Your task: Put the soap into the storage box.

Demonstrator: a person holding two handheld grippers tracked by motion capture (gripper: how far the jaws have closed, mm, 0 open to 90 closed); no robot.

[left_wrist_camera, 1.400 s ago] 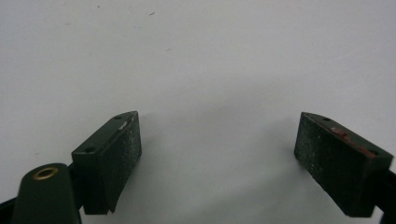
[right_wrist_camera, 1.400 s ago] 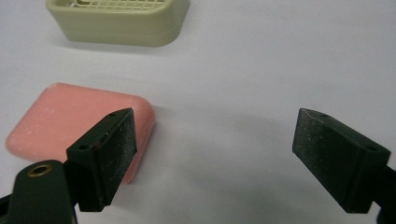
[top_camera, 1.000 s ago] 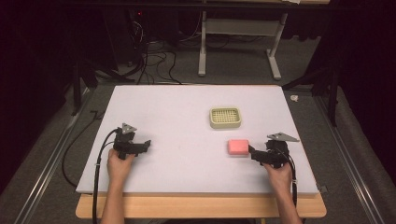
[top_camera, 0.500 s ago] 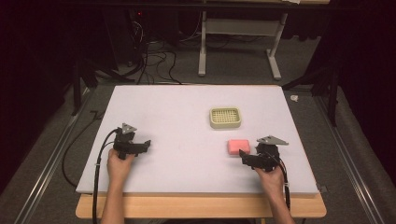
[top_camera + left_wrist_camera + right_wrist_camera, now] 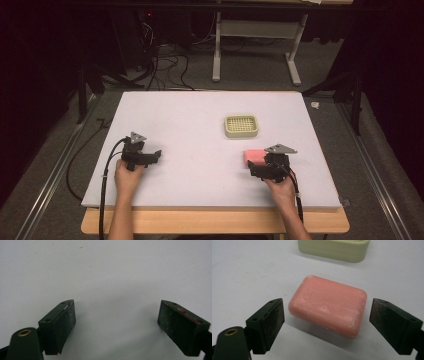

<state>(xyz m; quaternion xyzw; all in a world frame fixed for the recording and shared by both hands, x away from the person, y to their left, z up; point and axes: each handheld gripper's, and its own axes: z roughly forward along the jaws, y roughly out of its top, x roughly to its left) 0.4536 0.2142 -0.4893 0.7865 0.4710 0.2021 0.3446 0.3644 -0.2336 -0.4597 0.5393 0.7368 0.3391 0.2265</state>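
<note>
We see right gripper (image 5: pixel 327 322) jaws spread wide either side of the pink soap (image 5: pixel 328 305) lying on the table (image 5: pixel 190 125), cream dish (image 5: pixel 334 248) beyond it, grid top clear from above, left gripper (image 5: pixel 116 322) gaping over bare table

This is looking like a lab or test room set up for recording — not a home. A desk (image 5: pixel 165 120) with a pale, padded-looking top is standing alone on grey carpet, with dark curtains hanging on both sides. Loose black cables (image 5: pixel 165 65) are trailing over the floor behind it, beside a white metal stand (image 5: pixel 255 47), and metal rails (image 5: pixel 47 185) are running along the floor.
</note>
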